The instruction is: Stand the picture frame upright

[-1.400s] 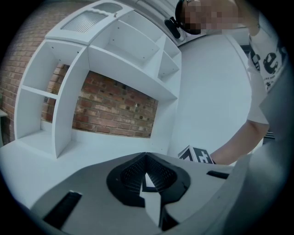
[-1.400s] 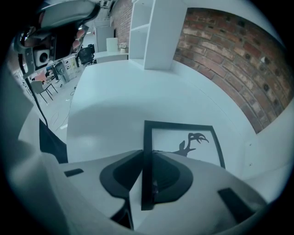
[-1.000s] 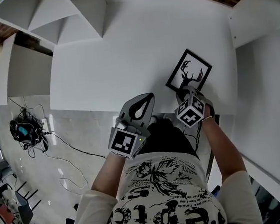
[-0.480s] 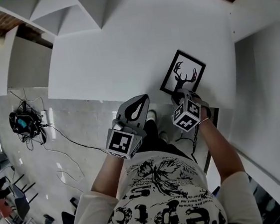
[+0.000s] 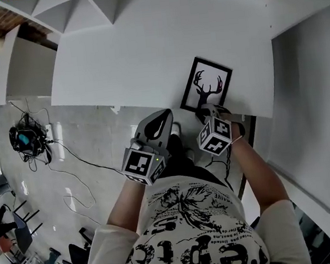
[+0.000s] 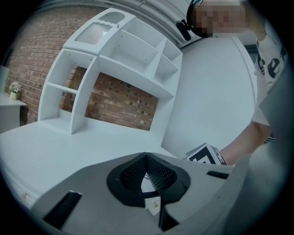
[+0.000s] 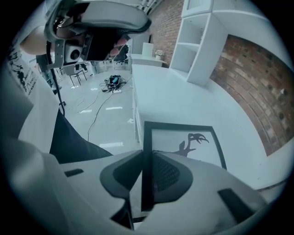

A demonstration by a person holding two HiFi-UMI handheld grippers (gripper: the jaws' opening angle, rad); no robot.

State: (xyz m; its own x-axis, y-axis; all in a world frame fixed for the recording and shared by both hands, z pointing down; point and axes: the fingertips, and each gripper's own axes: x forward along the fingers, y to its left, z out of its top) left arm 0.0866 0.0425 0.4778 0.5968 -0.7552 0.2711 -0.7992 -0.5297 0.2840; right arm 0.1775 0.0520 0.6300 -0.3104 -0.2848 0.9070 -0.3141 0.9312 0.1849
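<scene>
The picture frame (image 5: 206,84), black-edged with a deer silhouette on white, is at the front edge of the white table (image 5: 144,54). My right gripper (image 5: 205,114) is shut on the near side of it. In the right gripper view the black frame edge (image 7: 147,151) runs between the two pads, and the picture frame (image 7: 186,143) stretches away over the table. Whether it lies flat or is slightly raised I cannot tell. My left gripper (image 5: 157,126) hangs shut and empty just off the table's front edge, left of the frame; its jaws (image 6: 147,172) meet with nothing between them.
A white shelf unit (image 6: 115,59) stands at the back of the table against a brick wall (image 6: 124,108). A tall white panel (image 5: 316,111) borders the table's right side. Cables and a device (image 5: 27,144) lie on the tiled floor to the left.
The right gripper and the frame have come a little nearer the table's front edge and leftward. The left gripper stays shut beside them. The head view has shifted.
</scene>
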